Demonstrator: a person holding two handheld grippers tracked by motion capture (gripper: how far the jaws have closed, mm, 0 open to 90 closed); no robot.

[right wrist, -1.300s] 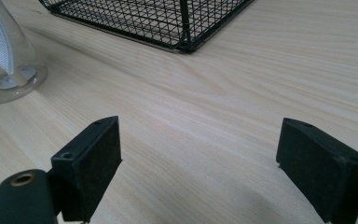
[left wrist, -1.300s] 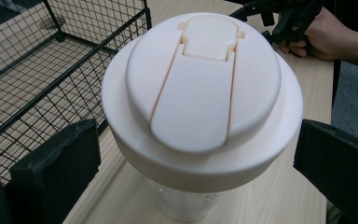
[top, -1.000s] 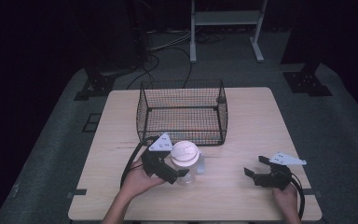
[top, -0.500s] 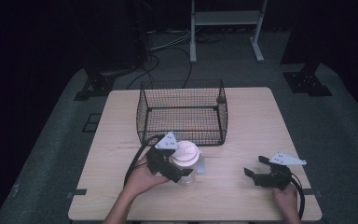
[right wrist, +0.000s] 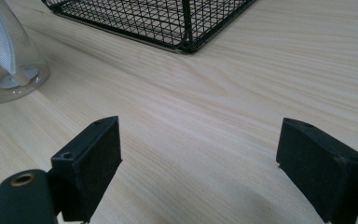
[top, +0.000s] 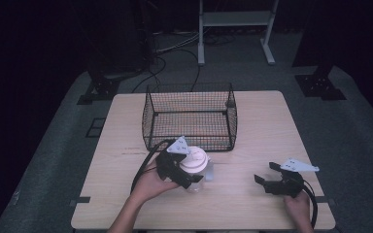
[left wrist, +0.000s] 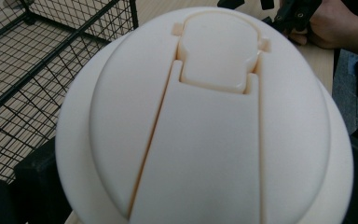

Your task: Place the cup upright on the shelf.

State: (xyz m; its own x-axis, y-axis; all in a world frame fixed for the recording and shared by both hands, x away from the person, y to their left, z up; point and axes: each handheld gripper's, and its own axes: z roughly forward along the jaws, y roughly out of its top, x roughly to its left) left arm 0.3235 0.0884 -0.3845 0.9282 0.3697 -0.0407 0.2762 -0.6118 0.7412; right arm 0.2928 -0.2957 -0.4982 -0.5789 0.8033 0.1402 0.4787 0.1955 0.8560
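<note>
Clear plastic cup with domed cream lid [top: 194, 165] stands on pale wood-grain table [top: 272, 131], just in front of black wire-mesh basket [top: 190, 116]. Left gripper [top: 187, 175] pinches it; cup body mostly hidden. Right gripper [top: 267, 177] spread, well apart.

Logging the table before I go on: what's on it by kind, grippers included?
Wire basket: 1
Clear cup with white lid: 1
Grippers: 2, left and right
Total: 4
</note>
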